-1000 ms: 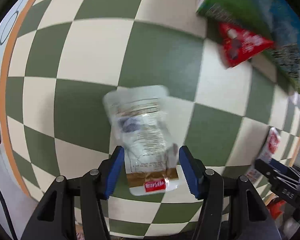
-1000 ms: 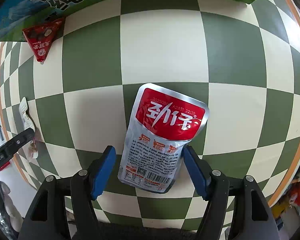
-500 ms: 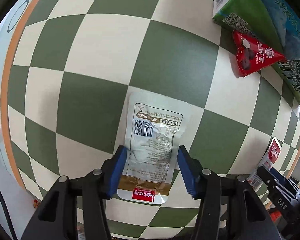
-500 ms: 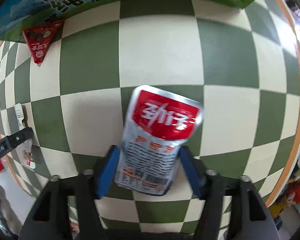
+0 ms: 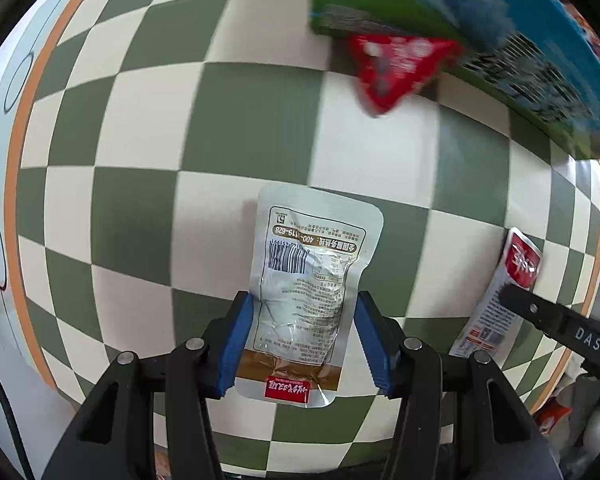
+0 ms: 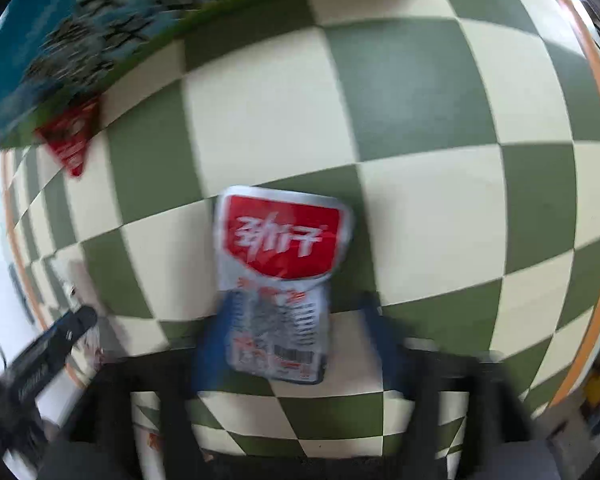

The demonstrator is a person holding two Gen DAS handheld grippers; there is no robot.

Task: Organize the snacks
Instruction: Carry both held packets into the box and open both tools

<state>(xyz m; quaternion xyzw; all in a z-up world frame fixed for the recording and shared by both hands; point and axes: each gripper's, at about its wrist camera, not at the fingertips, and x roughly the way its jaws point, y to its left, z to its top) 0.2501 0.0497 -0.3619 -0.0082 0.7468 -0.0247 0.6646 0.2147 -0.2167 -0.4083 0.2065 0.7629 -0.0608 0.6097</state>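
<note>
Two pouches (image 5: 304,292) between fingers (image 5: 236,344).

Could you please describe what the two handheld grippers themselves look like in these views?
The left gripper has black angular linkage arms with silver pivot screws and ribbed blue finger pads; a thin black cable runs beside it. The right gripper, motion-blurred, looks alike; from the left view its black finger bears white "DAS" lettering. No sleeves visible.

Green-and-cream checked cloth (image 5: 148,152), red triangular packet (image 5: 396,68), silver pouch (image 5: 308,280), red-and-silver pouch (image 6: 280,276).
</note>
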